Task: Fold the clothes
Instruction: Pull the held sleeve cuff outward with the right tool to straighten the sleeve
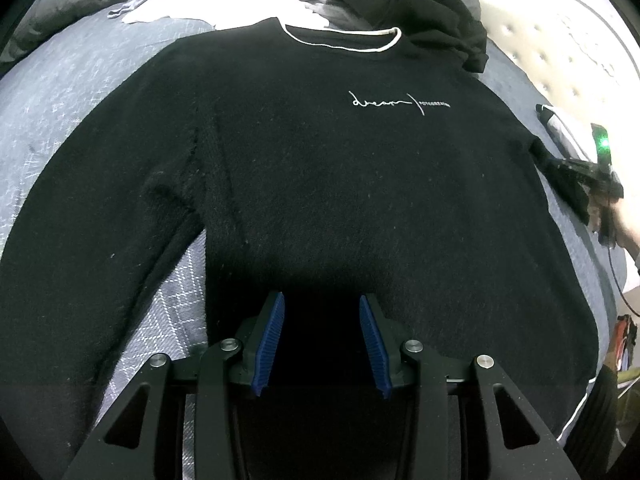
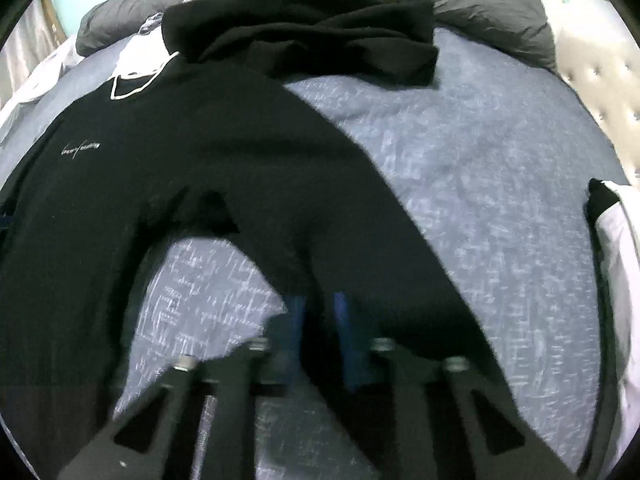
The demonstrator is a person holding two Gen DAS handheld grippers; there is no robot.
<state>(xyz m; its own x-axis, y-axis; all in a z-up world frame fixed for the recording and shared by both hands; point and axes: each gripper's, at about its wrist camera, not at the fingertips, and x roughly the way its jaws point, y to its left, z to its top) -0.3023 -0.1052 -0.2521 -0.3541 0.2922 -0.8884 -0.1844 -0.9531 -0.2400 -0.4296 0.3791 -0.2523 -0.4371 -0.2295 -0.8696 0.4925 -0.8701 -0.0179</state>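
Spread flat on the bed, front up, lies the black sweatshirt (image 1: 320, 168), its white-trimmed neckline farthest from you and a small white script logo (image 1: 396, 103) on the chest. Your left hand-held gripper (image 1: 322, 344) hovers over the hem near the middle, its blue pads (image 1: 269, 344) well apart and holding nothing. Your right hand-held gripper (image 2: 318, 332) sits at the end of the sweatshirt's sleeve (image 2: 344, 216); the right wrist view is blurred, the pads look fairly near together with dark cloth between them, but you cannot tell whether they are clamped on it.

Around the sweatshirt is the blue-grey patterned bedspread (image 2: 480, 168). Beyond the neckline sit a crumpled black garment (image 2: 304, 36), and grey and white clothes (image 1: 224, 4) in a loose pile.

One likely risk: if the right grip takes only a thin edge of the cuff, the sleeve could slip free mid-fold. Another: the crumpled garment touches the shoulder, so dragging the sweatshirt could catch it and wrinkle the fold.
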